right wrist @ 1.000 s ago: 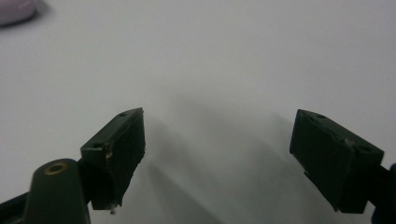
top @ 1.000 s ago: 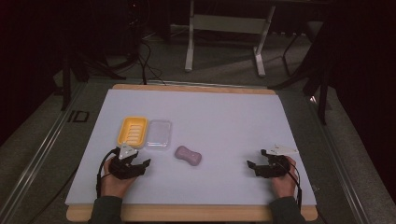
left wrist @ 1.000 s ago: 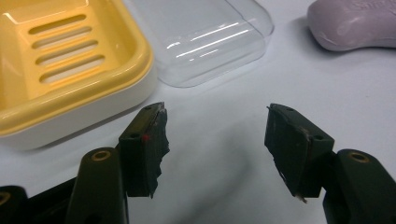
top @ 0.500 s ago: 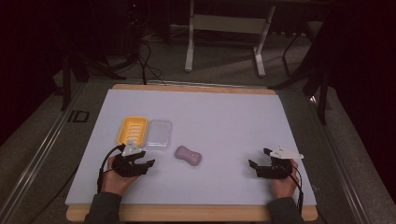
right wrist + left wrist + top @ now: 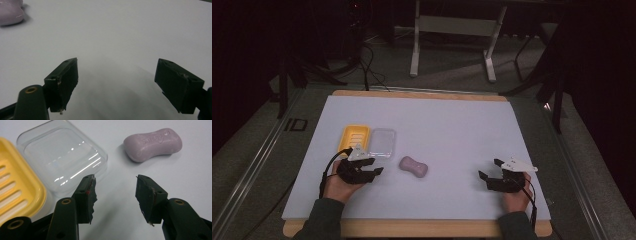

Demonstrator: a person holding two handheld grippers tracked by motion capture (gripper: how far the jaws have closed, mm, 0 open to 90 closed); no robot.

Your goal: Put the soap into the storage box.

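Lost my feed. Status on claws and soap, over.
Left claw: jaws just closed partway, nothing between. Right claw open, empty. Soap bar loose on table ahead of left claw. Nothing in the way.

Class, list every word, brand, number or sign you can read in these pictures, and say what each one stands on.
"ID": on the grey surface left of the table, in the high view.
Embossed brand on the mauve soap bar: it seems to begin "Safe", but the rest is too faint to read for sure.
Yellow soap dish and clear lid: no text.
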